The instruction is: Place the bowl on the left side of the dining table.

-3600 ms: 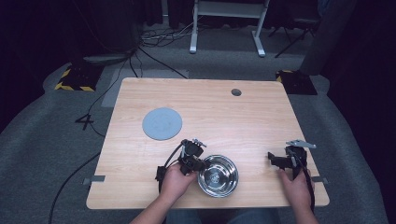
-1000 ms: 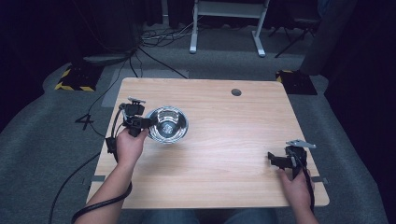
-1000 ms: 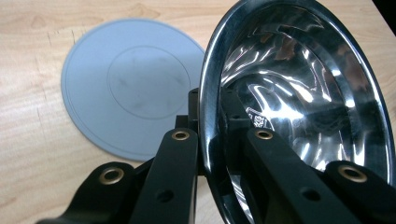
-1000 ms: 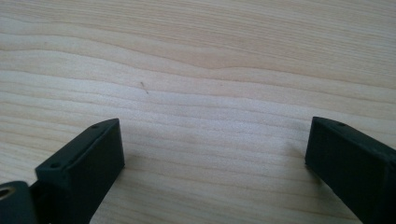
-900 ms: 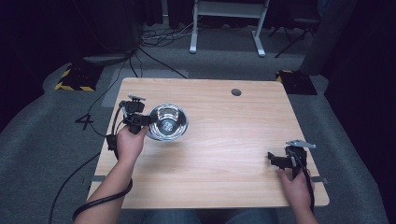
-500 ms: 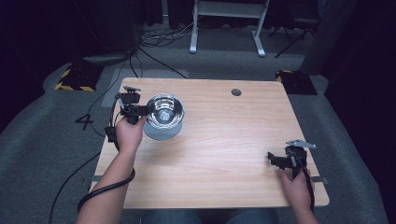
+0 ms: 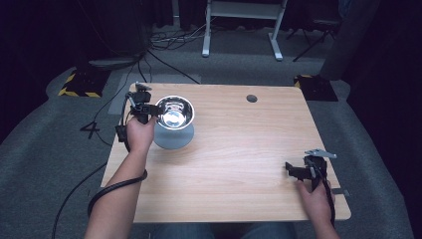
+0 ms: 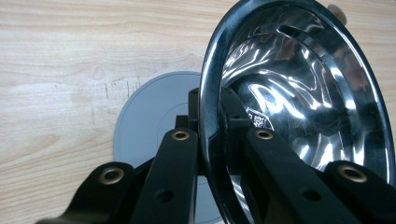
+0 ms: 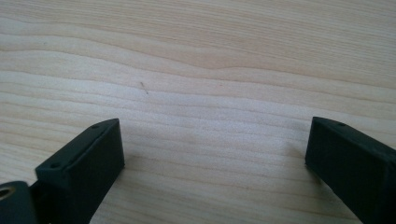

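My left gripper pinches the steel bowl by its rim above the grey disc; its own view reveals 1 jaw inside the shiny, tilted bowl. My right gripper rests spread on the table.

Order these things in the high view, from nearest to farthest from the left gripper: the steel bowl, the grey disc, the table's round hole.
1. Steel bowl, held at its rim by the left gripper.
2. Grey disc, just below the bowl.
3. Round hole, far right near the back edge.
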{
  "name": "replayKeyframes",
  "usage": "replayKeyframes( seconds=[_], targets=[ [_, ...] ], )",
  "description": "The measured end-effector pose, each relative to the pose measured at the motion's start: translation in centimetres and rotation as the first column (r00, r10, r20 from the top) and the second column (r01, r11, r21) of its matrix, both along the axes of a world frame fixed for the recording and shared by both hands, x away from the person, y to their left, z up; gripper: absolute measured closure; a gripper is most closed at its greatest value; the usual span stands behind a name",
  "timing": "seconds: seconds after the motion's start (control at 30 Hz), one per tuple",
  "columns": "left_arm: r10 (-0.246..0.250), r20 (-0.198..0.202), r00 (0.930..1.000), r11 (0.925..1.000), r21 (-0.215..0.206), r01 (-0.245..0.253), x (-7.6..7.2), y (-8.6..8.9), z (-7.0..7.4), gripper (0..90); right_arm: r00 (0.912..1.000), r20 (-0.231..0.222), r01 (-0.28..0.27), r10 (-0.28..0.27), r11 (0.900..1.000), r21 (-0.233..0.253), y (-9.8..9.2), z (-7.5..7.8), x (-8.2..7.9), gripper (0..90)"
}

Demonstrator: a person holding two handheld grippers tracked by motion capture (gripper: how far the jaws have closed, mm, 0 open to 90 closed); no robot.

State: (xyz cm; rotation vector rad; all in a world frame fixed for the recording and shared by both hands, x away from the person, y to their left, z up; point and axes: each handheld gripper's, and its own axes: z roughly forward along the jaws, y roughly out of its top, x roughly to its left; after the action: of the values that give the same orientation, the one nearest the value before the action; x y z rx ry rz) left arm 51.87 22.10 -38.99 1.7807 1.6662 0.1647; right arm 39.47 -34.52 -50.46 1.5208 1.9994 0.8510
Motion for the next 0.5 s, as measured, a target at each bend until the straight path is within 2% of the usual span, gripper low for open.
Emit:
replayKeyframes(
  seconds=[0.2, 0.3, 0.33, 0.37, 0.4, 0.43, 0.5],
  targets=[
    [0.026, -0.034, 0.9991, 0.9991, -0.032, -0.027, 1.0, 0.4, -1.4, 85.8, 1.0000, 0.000, 0.000, 0.000, 1.000, 0.000, 0.0, 0.0, 0.0, 4.2],
    [0.035, -0.050, 0.9981, 0.9987, -0.036, -0.037, 1.3, 0.4, -2.0, 85.8, 1.0000, 0.000, 0.000, 0.000, 1.000, 0.000, 0.0, 0.0, 0.0, 4.2],
    [0.041, -0.057, 0.9975, 0.9988, -0.023, -0.042, 1.4, 0.5, -2.2, 85.8, 1.0000, 0.000, 0.000, 0.000, 1.000, 0.000, 0.0, 0.0, 0.0, 4.2],
    [0.048, -0.063, 0.9969, 0.9979, -0.040, -0.051, 1.5, 0.4, -2.5, 85.8, 1.0000, 0.000, 0.000, 0.000, 1.000, 0.000, 0.0, 0.0, 0.0, 4.2],
    [0.046, -0.079, 0.9958, 0.9980, -0.039, -0.049, 1.6, 0.4, -2.6, 85.8, 1.0000, 0.000, 0.000, 0.000, 1.000, 0.000, 0.0, 0.0, 0.0, 4.3],
    [0.046, -0.079, 0.9958, 0.9980, -0.039, -0.049, 1.6, 0.4, -2.6, 85.8, 1.0000, 0.000, 0.000, 0.000, 1.000, 0.000, 0.0, 0.0, 0.0, 4.3],
    [0.057, -0.099, 0.9935, 0.9979, -0.026, -0.060, 1.7, 0.2, -3.2, 85.8, 1.0000, 0.000, 0.000, 0.000, 1.000, 0.000, 0.0, 0.0, 0.0, 4.2]
  ],
)
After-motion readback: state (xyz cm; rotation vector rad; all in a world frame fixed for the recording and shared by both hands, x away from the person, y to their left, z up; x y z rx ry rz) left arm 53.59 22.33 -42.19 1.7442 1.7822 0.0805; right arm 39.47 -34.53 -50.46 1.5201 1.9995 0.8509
